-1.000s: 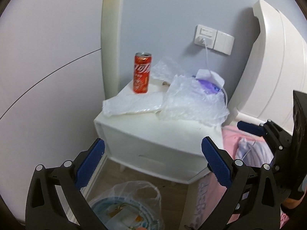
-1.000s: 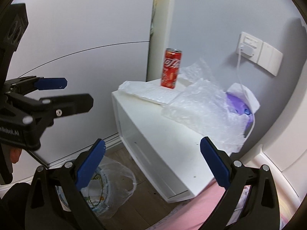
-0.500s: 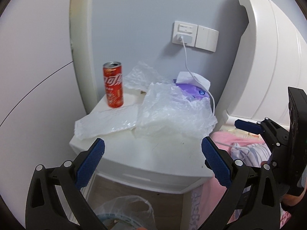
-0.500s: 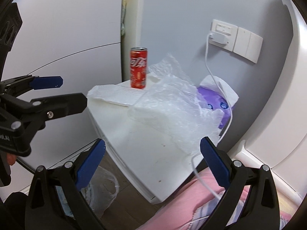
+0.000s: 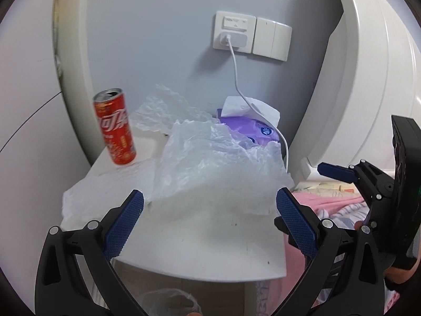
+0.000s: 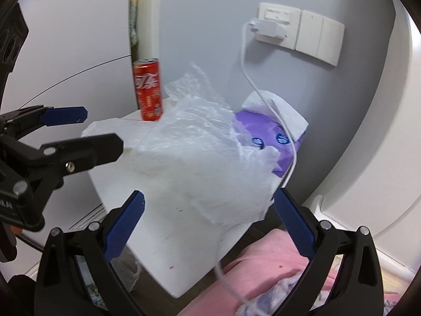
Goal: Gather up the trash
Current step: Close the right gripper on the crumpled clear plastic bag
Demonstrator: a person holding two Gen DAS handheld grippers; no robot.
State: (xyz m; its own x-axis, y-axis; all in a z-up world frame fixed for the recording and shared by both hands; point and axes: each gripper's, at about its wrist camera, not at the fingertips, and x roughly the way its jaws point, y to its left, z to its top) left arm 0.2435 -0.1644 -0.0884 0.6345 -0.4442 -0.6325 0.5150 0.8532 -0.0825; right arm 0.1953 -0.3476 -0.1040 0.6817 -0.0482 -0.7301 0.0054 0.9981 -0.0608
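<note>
A red soda can (image 5: 115, 127) stands upright at the back left of a white nightstand (image 5: 205, 247); it also shows in the right wrist view (image 6: 148, 89). A crumpled clear plastic sheet (image 5: 215, 168) lies in the middle of the top and shows too in the right wrist view (image 6: 205, 163). A flat white wrapper (image 5: 105, 189) lies left of it. My left gripper (image 5: 209, 223) is open and empty just before the plastic sheet. My right gripper (image 6: 208, 222) is open and empty over the nightstand's near corner.
A purple tissue pack (image 5: 250, 129) sits behind the plastic, with a white charger cable (image 5: 236, 79) hanging from a wall socket (image 5: 234, 33). A white headboard (image 5: 368, 79) and pink bedding (image 6: 263, 268) are at the right. A bag-lined bin (image 5: 168, 302) stands on the floor below.
Both grippers have moved up and closer to the nightstand top. The plastic sheet and can now loom larger. The bin has dropped to the frame bottom. Both stay open.
</note>
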